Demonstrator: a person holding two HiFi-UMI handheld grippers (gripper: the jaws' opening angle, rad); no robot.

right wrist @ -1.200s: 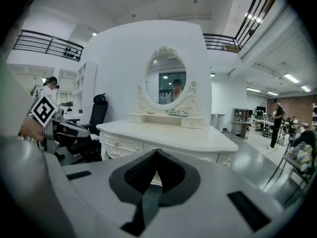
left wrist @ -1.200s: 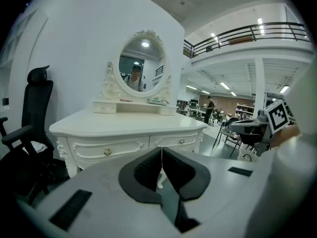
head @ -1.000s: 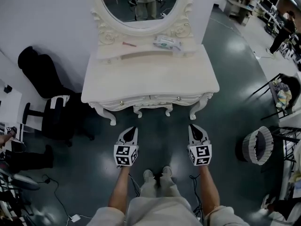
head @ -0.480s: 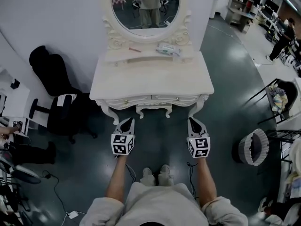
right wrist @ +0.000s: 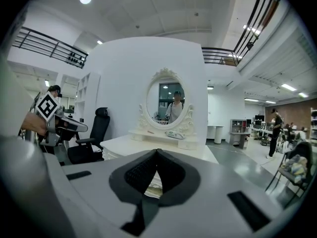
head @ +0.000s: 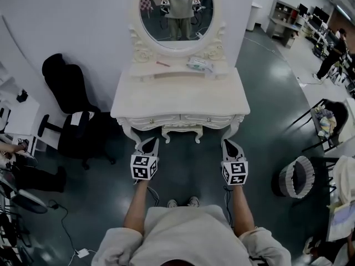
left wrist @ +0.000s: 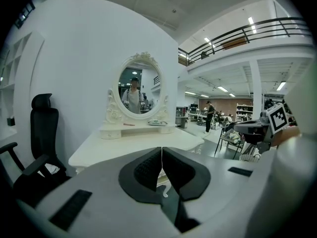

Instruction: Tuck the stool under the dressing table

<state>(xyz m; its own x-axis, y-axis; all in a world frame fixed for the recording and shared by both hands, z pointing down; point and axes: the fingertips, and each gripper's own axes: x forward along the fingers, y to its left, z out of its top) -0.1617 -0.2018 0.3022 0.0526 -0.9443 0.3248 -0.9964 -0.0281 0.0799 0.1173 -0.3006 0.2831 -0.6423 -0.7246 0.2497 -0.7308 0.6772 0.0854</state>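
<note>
- Stool (head: pixel 180 131) is sitting ahead of both claws, between their two lines of aim and just beyond their tips; it is lying in under the counter (head: pixel 180 101), with only its front rail and two front legs showing.
- It is looking cream-white like the counter, with a carved, scrolled front rail and short curved legs; the seat is hiding beneath the counter top, so I cannot tell whether it is padded.
- Left claw (head: pixel 150 143) is pointing forward with its jaws pressed together and nothing between them; the stool is standing ahead and to its right.
- Right claw (head: pixel 228 144) is doing the same, tips meeting and pinching nothing; the stool is standing ahead and to its left.
- Handling, as a judgement: the frame is probably behaving as stiff painted wood, light enough to slide; the glossy floor beneath the claws is likely letting the legs glide, though one leg catching could be twisting the stool sideways.
- Hold, as a judgement: the plain ends of the front rail, one nearest each claw, are offering the soundest contact; the carved scrolls midway between the claws are looking more fragile, and the paint is likely slippery against shut jaws.
- Judging by how it is lying, the tucking is looking done or nearly so.
</note>
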